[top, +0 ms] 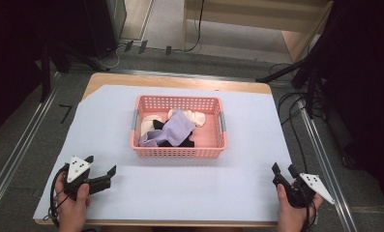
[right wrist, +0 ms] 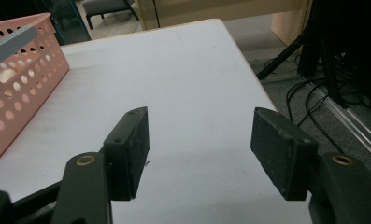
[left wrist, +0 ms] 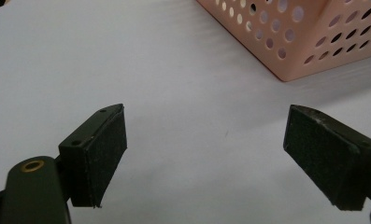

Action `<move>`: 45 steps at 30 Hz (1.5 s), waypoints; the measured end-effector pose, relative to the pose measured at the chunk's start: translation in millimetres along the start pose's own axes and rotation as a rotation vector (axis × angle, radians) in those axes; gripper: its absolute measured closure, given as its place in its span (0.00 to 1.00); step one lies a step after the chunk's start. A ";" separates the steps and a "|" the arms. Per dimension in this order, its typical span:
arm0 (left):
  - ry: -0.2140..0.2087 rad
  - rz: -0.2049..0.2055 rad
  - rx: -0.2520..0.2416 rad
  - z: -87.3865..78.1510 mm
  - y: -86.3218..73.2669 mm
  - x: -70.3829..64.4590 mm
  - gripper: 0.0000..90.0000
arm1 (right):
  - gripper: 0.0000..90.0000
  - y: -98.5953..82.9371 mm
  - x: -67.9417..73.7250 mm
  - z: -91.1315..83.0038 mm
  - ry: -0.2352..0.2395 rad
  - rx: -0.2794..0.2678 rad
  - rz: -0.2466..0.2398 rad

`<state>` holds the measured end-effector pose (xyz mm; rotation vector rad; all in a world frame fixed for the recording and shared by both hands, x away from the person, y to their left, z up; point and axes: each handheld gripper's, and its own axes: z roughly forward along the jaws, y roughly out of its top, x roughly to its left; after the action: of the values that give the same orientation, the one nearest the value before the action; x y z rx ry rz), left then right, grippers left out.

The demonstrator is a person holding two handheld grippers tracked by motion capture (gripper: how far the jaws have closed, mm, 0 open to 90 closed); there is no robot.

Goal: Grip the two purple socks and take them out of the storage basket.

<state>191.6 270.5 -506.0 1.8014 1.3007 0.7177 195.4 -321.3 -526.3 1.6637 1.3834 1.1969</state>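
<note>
Centrally on the white table sheet stands a pink perforated basket holding a loose heap of cloths: a lilac cloth on top, cream cloth toward 1 o'clock of the heap, and black cloth beneath. The left gripper rests at 7 o'clock of the basket and the right gripper at 4 o'clock, both well apart from it, each with its jaws spread wide and nothing between them.

Handling, as a judgement: the cloths look light, soft and limp, not fragile, and likely to drape and drag a neighbour along when lifted. A raised fold of the lilac piece seems the best place to pinch, since it lies uppermost. The basket itself appears stiff and light, and may slide on the sheet if tugged.

Views compared: the high view alone reveals the basket's contents and both hands. The left gripper view shows the basket's near corner at 1 o'clock beyond the pads. The right gripper view adds a grey handle on the basket's end wall, at 10 o'clock.
</note>
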 end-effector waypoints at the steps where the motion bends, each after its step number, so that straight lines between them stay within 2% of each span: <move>1: 0.001 -0.002 -0.001 -0.2 0.0 0.0 0.16 | 0.41 0.2 1.7 -0.1 -0.004 0.009 0.012; 4: 0.002 -0.004 -0.005 -0.4 -0.2 -0.1 0.16 | 0.41 0.9 8.6 2.8 0.013 -0.003 -0.012; 5: 0.002 -0.004 -0.005 -0.2 -0.2 -0.1 0.16 | 0.41 2.1 13.4 3.6 0.023 0.009 -0.024; 7: -0.001 -0.001 0.002 0.1 0.1 0.3 0.16 | 0.41 5.6 25.8 4.8 0.040 0.022 -0.056; 8: 0.000 -0.004 0.000 0.4 0.0 0.0 0.16 | 0.41 7.2 31.6 5.9 0.057 0.012 -0.082; 11: 0.001 -0.001 -0.002 0.3 -0.1 -0.1 0.16 | 0.41 11.9 51.3 9.4 0.091 0.028 -0.098; 17: -0.010 -0.011 -0.003 -0.2 -0.2 1.1 0.16 | 0.41 16.5 86.6 20.2 0.119 0.049 -0.147; 21: -0.019 -0.023 -0.004 -0.4 -0.2 2.7 0.16 | 0.41 22.0 107.7 25.7 0.157 0.042 -0.143; 22: -0.019 -0.023 -0.004 -0.4 -0.2 2.7 0.16 | 0.41 22.0 107.7 25.7 0.157 0.042 -0.143; 23: -0.018 -0.024 -0.006 -0.2 -0.1 3.1 0.16 | 0.41 25.1 117.9 28.4 0.177 0.039 -0.148; 25: -0.017 -0.026 -0.007 0.0 -0.1 3.2 0.16 | 0.41 26.6 123.1 29.5 0.184 0.038 -0.149; 26: -0.017 -0.029 -0.004 0.0 0.0 3.1 0.16 | 0.40 29.1 131.8 31.9 0.191 0.037 -0.160; 29: -0.016 -0.031 -0.002 0.1 0.0 3.3 0.16 | 0.40 31.7 139.2 33.5 0.196 0.042 -0.167; 30: -0.016 -0.031 -0.001 0.2 0.0 3.2 0.16 | 0.40 34.2 146.0 34.5 0.210 0.047 -0.165; 32: -0.016 -0.031 -0.001 0.2 0.0 3.2 0.16 | 0.40 35.2 148.9 35.1 0.216 0.049 -0.172; 34: -0.017 -0.027 0.002 0.1 0.0 3.4 0.16 | 0.40 37.1 158.6 36.0 0.232 0.057 -0.178; 45: -0.018 -0.028 0.003 0.3 0.0 3.2 0.16 | 0.40 34.5 193.8 43.3 0.303 0.084 -0.198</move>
<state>192.9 273.5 -506.1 1.7844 1.3134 0.6830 252.9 -137.9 -465.7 1.4006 1.7602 1.3283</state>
